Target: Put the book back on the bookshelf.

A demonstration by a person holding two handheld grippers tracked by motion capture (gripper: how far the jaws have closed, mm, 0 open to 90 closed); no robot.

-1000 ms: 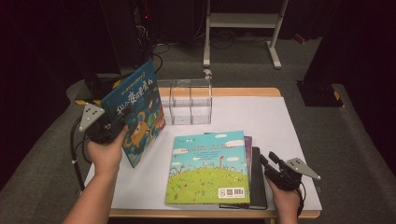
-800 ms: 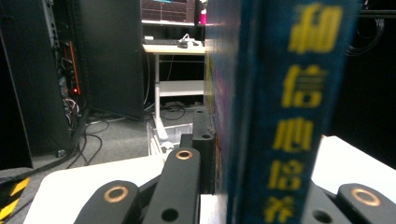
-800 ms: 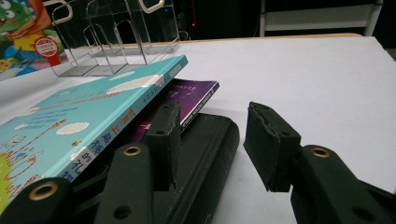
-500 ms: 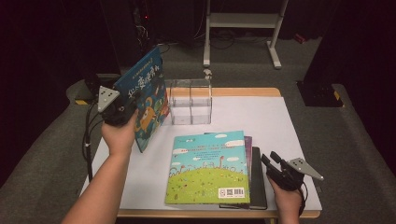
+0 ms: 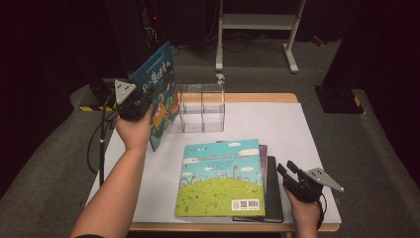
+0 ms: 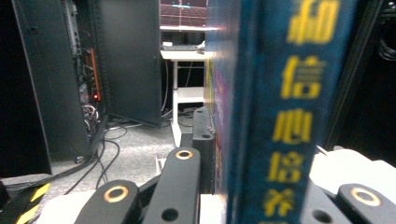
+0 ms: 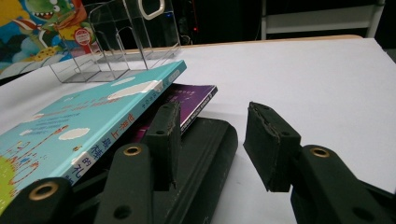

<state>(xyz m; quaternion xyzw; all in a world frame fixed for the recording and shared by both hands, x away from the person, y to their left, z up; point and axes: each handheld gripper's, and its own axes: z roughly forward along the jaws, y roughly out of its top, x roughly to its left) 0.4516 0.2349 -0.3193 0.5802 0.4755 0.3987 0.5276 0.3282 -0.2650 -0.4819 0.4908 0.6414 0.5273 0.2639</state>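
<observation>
From where I stand, the left hand-held gripper (image 5: 132,101) is clamped on a blue picture book (image 5: 157,94), which it holds upright and a little tilted in the air at the upper left of the high view, just left of the clear acrylic organizer (image 5: 200,106) and seemingly clear of the counter (image 5: 292,124). In the left gripper view the book's spine (image 6: 285,112), with its yellow characters, stands vertical between the jaws, which press on it from both sides.

The right hand-held gripper (image 5: 289,173) rests low at the lower right of the high view, its jaws spread and holding nothing, just beside the black book (image 5: 273,183) at the bottom of a stack. That stack lies flat in the lower middle: a green-and-blue book (image 5: 220,181) on top, a purple one (image 7: 194,100) under it, the black one beneath.

The job looks like filing the books upright into the organizer, and this is the carrying step, with the first book lifted but not yet slotted. I'd judge the next move calls for swinging the book rightward over a compartment, squaring its lower edge with the dividers, then lowering it straight in before releasing. The tilt needs correcting, or a corner may catch on the clear wall.
</observation>
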